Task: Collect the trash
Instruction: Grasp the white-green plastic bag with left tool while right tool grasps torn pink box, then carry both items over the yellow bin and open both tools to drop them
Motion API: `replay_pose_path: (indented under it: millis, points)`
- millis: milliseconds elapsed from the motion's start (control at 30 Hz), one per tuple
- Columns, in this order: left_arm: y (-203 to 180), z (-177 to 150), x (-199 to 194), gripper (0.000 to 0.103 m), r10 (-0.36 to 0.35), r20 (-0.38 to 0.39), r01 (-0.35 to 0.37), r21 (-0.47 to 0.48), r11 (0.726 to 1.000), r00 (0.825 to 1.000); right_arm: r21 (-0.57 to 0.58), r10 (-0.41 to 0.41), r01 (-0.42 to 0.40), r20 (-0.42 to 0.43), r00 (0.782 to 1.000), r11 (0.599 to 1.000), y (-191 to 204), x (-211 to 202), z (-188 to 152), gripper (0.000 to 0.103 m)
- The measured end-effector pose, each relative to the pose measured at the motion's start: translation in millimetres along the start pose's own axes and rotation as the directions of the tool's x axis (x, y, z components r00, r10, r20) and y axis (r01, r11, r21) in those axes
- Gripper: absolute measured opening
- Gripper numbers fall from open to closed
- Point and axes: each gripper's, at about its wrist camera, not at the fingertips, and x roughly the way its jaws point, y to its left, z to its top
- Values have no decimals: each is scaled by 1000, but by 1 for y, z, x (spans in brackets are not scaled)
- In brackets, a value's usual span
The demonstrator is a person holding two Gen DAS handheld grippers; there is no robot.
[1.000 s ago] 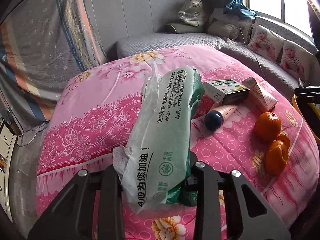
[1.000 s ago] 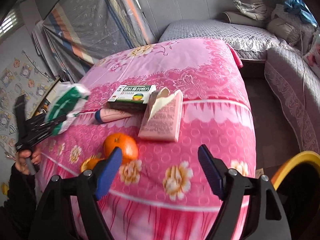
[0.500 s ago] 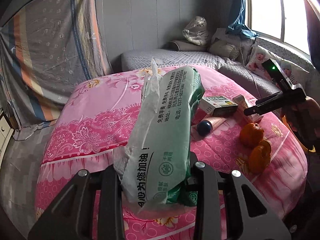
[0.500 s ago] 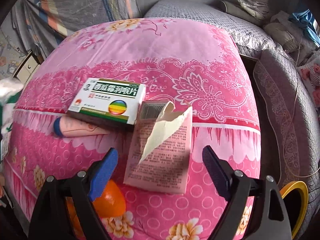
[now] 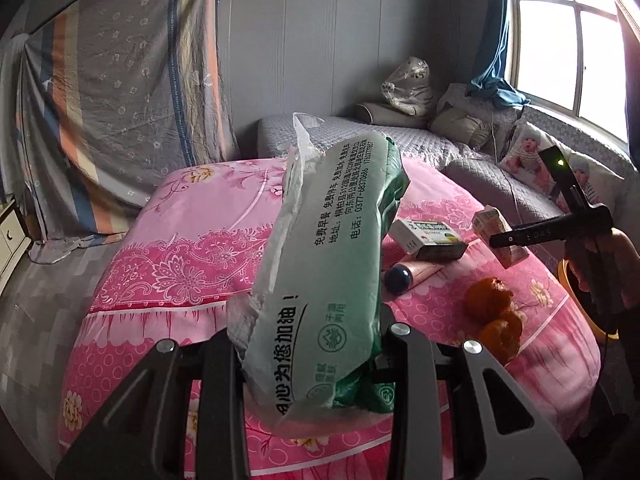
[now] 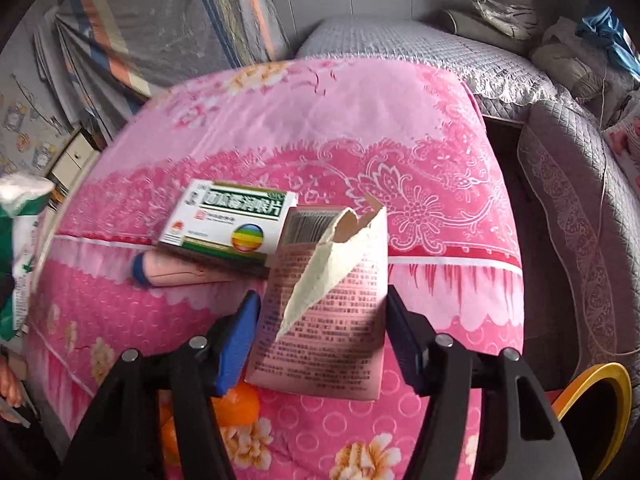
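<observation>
Two boxes, one tube, perhaps two oranges.

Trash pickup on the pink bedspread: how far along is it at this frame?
Done: nothing visibly binned yet. In hand: the left tool is clamped on the green-and-white wrapper; the right tool is closing around the torn pink carton, pads not clearly pressing. Left: the white-and-green medicine box, the pink tube and the oranges on the bedspread.

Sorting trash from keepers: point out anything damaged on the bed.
The pink carton between the right hand-held gripper's closing jaws is damaged: its top is torn open, a ragged flap sticking up. The green-and-white box beside it looks intact.
</observation>
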Motion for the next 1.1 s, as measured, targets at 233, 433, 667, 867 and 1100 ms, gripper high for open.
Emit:
replay_pose_path:
  millis: [233, 433, 667, 867, 1100]
  points:
    - [-34, 16, -27, 30, 11, 77, -6, -67, 998, 997, -10, 172, -173, 120, 978, 985, -4, -81, -33, 59]
    - [-75, 27, -42, 30, -49, 124, 58, -66, 996, 991, 8, 260, -265, 159, 952, 964, -18, -126, -74, 59]
    - [-129, 42, -49, 30, -159, 148, 161, 1, 987, 976, 90, 240, -265, 222, 945, 960, -58, -159, -111, 59]
    - [-173, 50, -48, 30, -238, 143, 229, 77, 970, 961, 178, 179, -233, 276, 945, 956, -103, -180, -136, 59]
    - [-224, 57, -38, 30, -327, 123, 309, 145, 940, 937, 281, 91, -187, 323, 942, 941, -151, -198, -164, 59]
